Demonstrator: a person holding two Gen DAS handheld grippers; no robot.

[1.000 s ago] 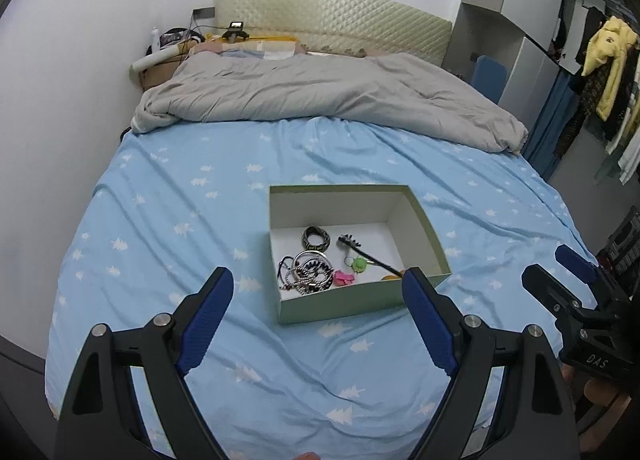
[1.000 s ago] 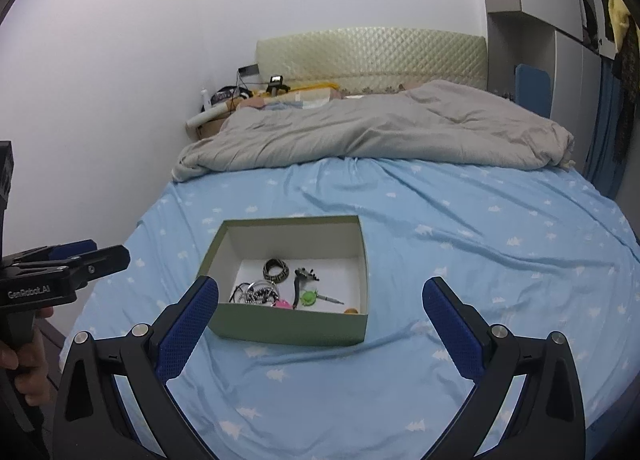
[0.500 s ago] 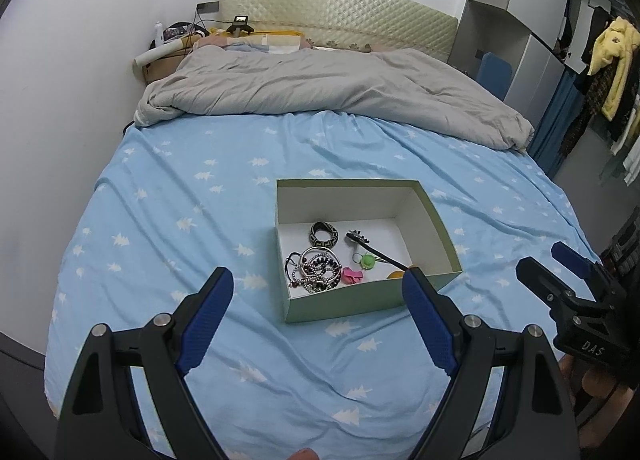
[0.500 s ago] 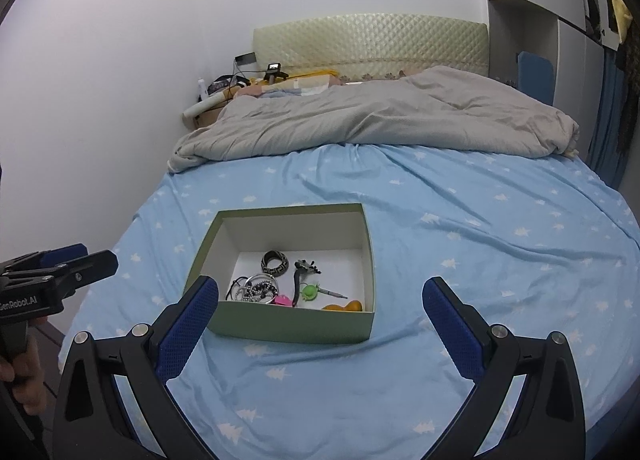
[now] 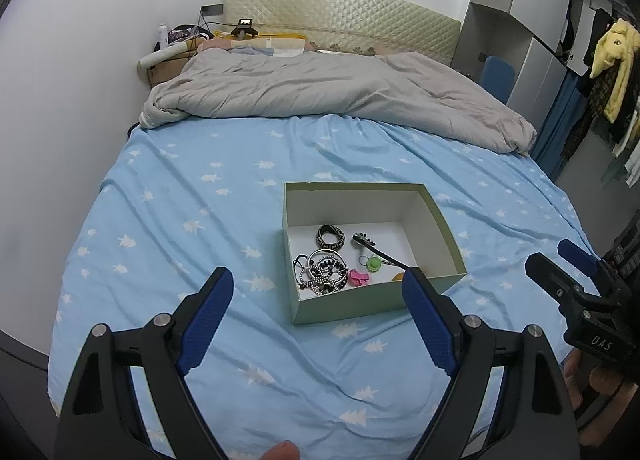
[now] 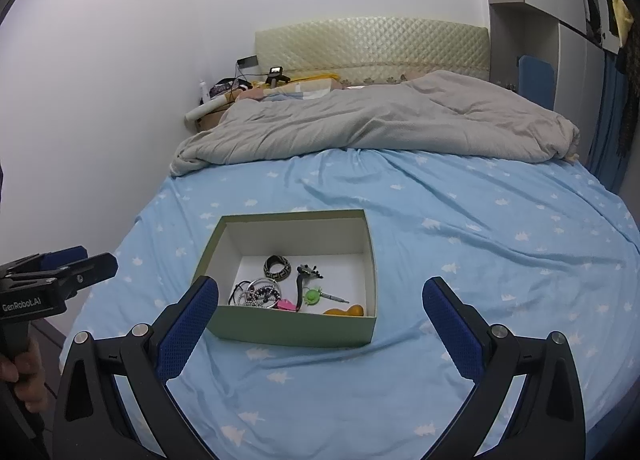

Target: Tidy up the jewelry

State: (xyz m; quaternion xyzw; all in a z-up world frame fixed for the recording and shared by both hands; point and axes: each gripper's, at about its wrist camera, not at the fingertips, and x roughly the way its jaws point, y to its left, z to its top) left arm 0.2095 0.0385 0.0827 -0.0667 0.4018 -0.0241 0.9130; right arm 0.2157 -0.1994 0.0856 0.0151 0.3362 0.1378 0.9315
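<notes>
The left gripper (image 5: 316,286) hangs over the blue sheet (image 5: 180,228) near the foot of the bed, its jaws spread wide with nothing between them; only the side of it shows in the right wrist view, at the far left edge. Just past it sits the green box (image 5: 340,306), lid off, resting on the sheet and touched by neither tool. Inside, from left to right, lie a tangle of bracelets (image 5: 322,272) whose single strands cannot be told apart, a patterned ring-shaped band (image 5: 331,237) behind them, a small pink piece (image 5: 359,277), a green charm (image 5: 374,263) beside a dark hair clip (image 5: 370,244), and an orange item (image 6: 345,311) half hidden by the box's near wall. The right gripper (image 6: 320,302) is likewise held wide apart and holds nothing; in the left wrist view it is cut off at the right edge. Beyond, a grey blanket (image 5: 340,96) covers the head of the bed.
</notes>
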